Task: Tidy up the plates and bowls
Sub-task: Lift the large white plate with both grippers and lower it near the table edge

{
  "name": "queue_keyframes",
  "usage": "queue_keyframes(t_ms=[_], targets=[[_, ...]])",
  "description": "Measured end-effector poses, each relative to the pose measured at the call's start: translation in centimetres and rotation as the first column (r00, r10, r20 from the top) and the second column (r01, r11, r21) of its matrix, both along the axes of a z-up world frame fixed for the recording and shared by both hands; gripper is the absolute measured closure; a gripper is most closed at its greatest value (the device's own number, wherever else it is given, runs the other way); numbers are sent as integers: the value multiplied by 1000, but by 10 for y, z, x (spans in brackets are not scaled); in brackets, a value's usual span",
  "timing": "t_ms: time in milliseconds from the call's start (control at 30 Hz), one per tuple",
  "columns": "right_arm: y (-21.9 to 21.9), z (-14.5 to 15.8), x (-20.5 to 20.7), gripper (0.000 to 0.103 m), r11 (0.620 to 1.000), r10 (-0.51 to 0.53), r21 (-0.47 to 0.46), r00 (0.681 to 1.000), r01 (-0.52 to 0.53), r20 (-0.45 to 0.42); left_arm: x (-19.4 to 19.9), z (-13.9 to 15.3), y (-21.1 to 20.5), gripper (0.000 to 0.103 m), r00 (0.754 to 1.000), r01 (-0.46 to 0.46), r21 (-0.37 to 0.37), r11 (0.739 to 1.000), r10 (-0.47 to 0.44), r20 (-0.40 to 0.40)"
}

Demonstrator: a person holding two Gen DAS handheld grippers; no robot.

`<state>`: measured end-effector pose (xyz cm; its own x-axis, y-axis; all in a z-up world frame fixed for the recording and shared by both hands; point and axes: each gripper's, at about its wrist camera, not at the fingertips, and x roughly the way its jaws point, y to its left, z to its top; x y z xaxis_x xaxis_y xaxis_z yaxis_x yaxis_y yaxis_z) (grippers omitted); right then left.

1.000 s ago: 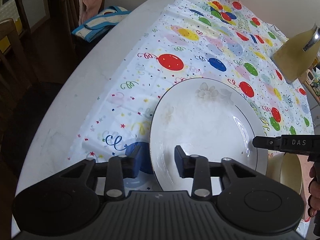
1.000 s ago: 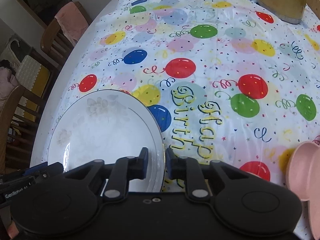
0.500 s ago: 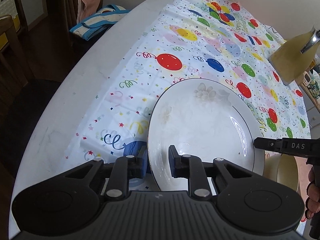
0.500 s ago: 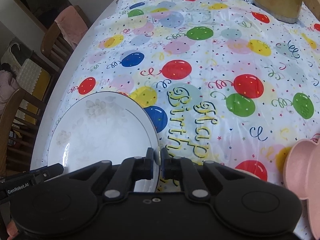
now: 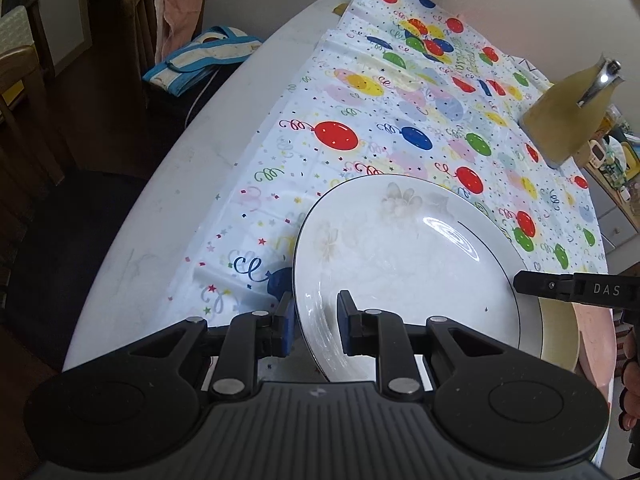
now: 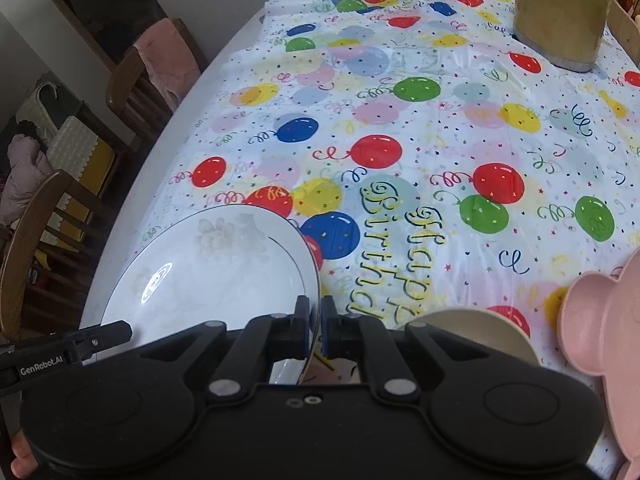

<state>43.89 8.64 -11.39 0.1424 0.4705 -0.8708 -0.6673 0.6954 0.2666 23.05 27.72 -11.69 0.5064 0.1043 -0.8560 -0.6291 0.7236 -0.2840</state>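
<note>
A large white plate [image 5: 404, 256] with a faint flower print and thin dark rim line is held above the balloon tablecloth. My left gripper [image 5: 314, 320] is shut on its near left rim. My right gripper [image 6: 316, 320] is shut on its right rim; the plate [image 6: 216, 272] fills the lower left of the right wrist view. The right gripper's finger [image 5: 560, 286] shows at the plate's right edge in the left wrist view. A cream bowl [image 6: 472, 330] sits under the plate's right side, also seen in the left wrist view [image 5: 560, 336]. A pink bear-eared plate [image 6: 600, 320] lies to its right.
A tall yellow-green jug [image 5: 568, 116] stands at the table's far right, also in the right wrist view [image 6: 560, 8]. Wooden chairs [image 6: 52, 216] stand along the left side of the white table [image 5: 168, 208]. A blue-trimmed bag [image 5: 200, 60] lies on a chair.
Both grippers closed onto the plate's opposite rims. The plate has lifted off the cloth and shifted right, over the cream bowl.
</note>
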Motion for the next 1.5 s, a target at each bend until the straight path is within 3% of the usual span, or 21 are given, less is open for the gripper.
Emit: queue_keyframes(t_ms=[367,700,1033,1500], targets=[[-45,38,-56,98,999,-12,32,1000,12,-9,-59,40,-38,82,997,73,18,997,-74,27],[-112,55,-140,98,998,-42,44,999,43,-19,-132,54,-87,82,990,141,15,990,-141,24],[-169,35,-218,98,995,-90,34,995,92,-48,-195,32,-129,82,977,214,-37,976,-214,-13],[-225,-10,-280,98,989,-146,4,984,148,-104,-233,-1,-169,82,947,314,-51,948,-316,-57]])
